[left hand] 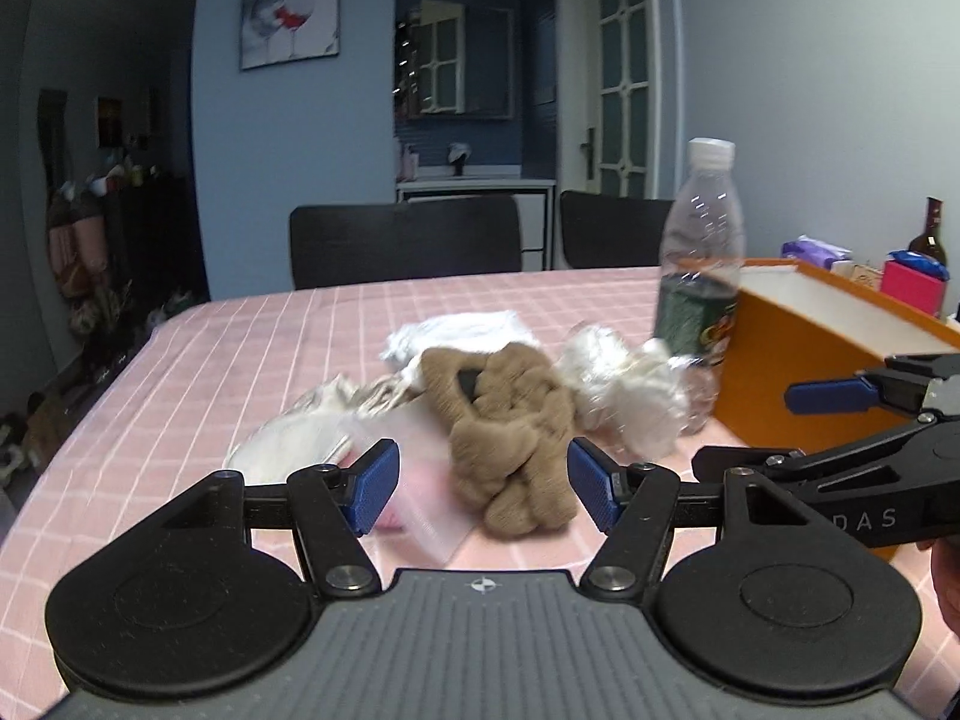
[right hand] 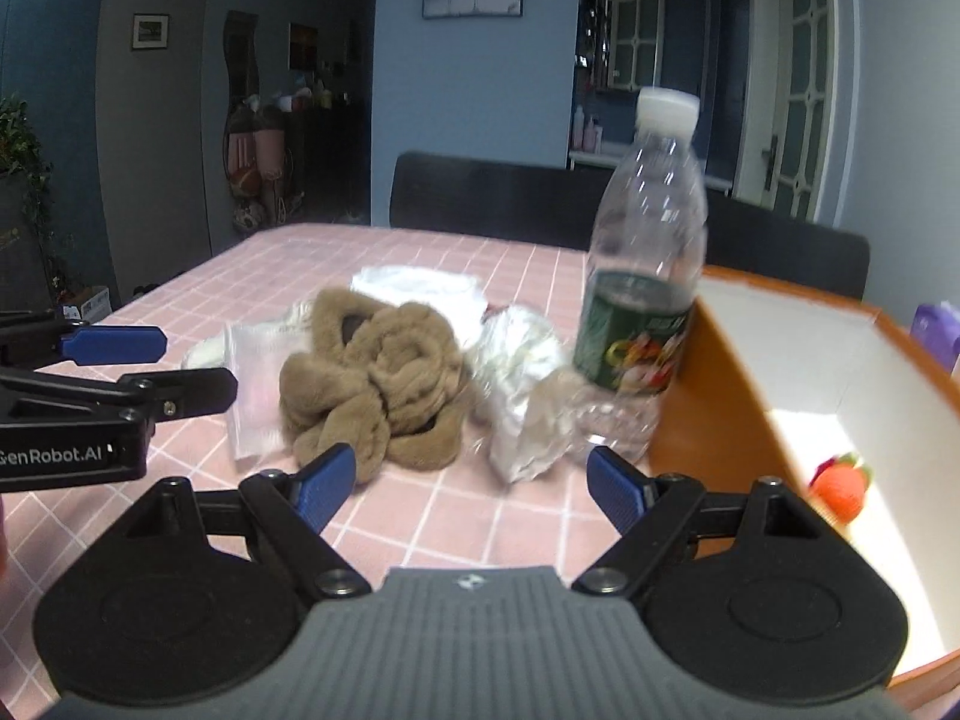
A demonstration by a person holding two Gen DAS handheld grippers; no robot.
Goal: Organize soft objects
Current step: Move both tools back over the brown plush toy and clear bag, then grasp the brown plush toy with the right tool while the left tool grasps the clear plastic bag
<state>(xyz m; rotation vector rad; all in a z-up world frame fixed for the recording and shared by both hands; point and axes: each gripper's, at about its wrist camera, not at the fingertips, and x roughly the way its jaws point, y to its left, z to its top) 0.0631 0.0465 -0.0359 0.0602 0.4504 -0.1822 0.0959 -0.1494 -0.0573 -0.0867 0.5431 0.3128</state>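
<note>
A tan plush scarf lies bunched on the pink checked tablecloth. Around it lie a white cloth, a crumpled white plastic bag, a clear pouch and a white soft item. My left gripper stands open just before the scarf's near end, nothing between its fingers. My right gripper is open too, low over the cloth between scarf and bag. Each gripper shows at the edge of the other's view.
An orange box with a white inside stands at the right, with an orange soft toy on its floor. A mostly empty plastic bottle stands against the box. Black chairs line the far edge.
</note>
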